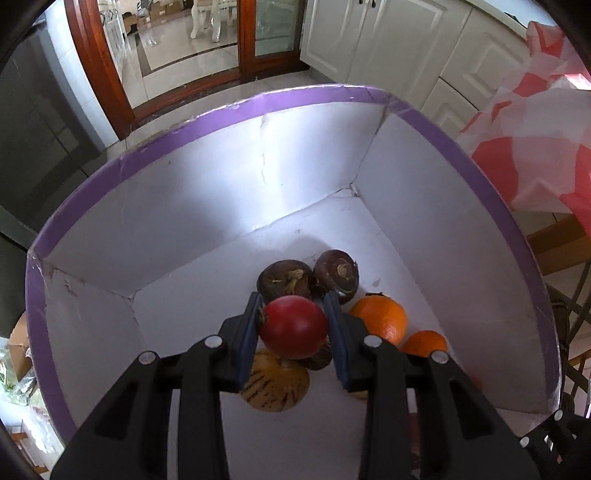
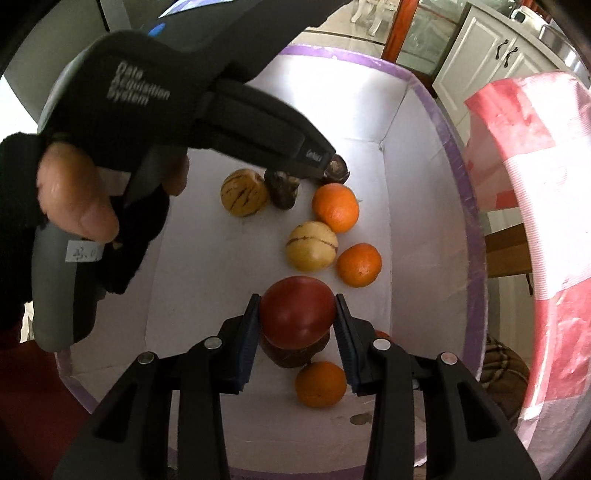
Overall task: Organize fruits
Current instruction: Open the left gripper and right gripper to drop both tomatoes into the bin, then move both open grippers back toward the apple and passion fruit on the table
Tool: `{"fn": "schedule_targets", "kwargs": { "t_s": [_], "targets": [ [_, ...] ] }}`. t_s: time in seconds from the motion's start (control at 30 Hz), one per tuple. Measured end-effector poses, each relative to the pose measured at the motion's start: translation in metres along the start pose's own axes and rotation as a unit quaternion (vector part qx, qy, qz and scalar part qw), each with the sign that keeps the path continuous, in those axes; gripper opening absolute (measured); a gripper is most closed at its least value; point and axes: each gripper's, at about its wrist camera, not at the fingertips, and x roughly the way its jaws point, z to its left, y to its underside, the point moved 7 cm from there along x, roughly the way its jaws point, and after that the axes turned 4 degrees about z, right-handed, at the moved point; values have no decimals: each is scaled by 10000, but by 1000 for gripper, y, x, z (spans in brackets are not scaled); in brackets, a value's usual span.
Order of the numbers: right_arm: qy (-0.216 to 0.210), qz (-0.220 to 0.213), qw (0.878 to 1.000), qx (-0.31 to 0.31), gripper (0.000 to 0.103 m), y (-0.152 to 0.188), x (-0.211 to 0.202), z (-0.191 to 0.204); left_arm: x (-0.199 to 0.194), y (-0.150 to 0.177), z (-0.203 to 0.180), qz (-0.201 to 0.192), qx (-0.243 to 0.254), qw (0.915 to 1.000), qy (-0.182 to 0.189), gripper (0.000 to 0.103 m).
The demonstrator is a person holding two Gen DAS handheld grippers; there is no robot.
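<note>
Both grippers are clamped on fruit — the left gripper on a round red tomato, the right gripper on another red tomato. Both are held inside the white, purple-rimmed cardboard box.

I am looking into a kitchen where daylight is gleaming off a glossy pale tiled floor. A reddish-brown wooden door frame with glass panes is standing beside white panelled cabinets. A red-and-white checked plastic cloth is hanging at the right. A white carved chair is standing beyond the doorway.
</note>
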Motion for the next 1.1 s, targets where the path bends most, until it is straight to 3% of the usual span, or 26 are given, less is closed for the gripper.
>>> {"fn": "schedule_targets", "kwargs": {
  "t_s": [0.13,0.23,0.3,0.37,0.6,0.77,0.97,1.1],
  "targets": [
    [-16,8,10000,-26,40,3,-2,-2,3,-4,0,35,-15,10000,-35,37],
    [-8,7,10000,-37,41,4,-4,-4,4,-8,-1,23,-72,10000,-20,49],
    [11,-50,10000,-44,48,2,-5,-3,4,-7,1,-6,-139,9999,-40,66],
    [12,-134,9999,-70,50,3,-7,-1,4,-8,3,-41,-225,9997,-45,74],
    [-236,-815,9959,-322,54,-1,-41,10,4,-11,8,1,-473,9989,-64,81],
    [-126,-1181,9928,-160,56,-3,-62,-1,-6,-15,5,-120,-422,9990,-69,82],
    [-281,-2224,9720,710,69,-6,-135,-46,-55,-34,-17,-1020,-122,9941,-359,96],
    [-307,-2505,9615,1084,73,3,-158,-69,-69,-40,-41,-1070,156,9935,-356,96]
  ]
}}
